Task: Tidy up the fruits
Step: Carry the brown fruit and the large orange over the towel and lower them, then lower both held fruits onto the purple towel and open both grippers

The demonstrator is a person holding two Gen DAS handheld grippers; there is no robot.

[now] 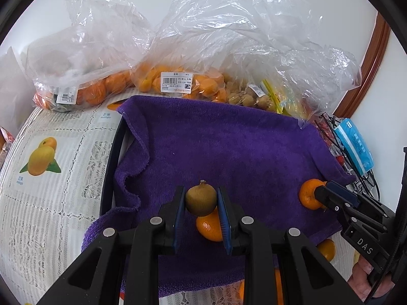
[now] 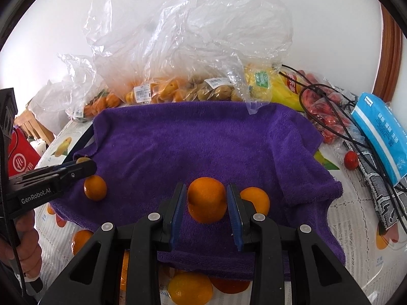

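Note:
My left gripper (image 1: 201,200) is shut on a small brown-green round fruit (image 1: 201,201) and holds it above the purple towel (image 1: 216,147). A small orange (image 1: 209,228) lies on the towel just under it. My right gripper (image 2: 206,199) is shut on an orange (image 2: 206,199) over the towel's (image 2: 203,139) near part. In the left wrist view the right gripper (image 1: 318,195) and its orange (image 1: 309,197) show at the right. In the right wrist view the left gripper (image 2: 84,164) shows at the left, above a loose orange (image 2: 95,187). Another orange (image 2: 257,199) lies behind my right finger.
Clear plastic bags of oranges (image 1: 84,89), kumquats (image 1: 178,82) and brown fruits (image 1: 254,99) stand behind the towel. Bananas (image 2: 277,86), red fruits (image 2: 328,119), black cables (image 2: 330,117) and a blue tissue pack (image 2: 381,132) lie to the right. Loose oranges (image 2: 189,288) lie near the front edge.

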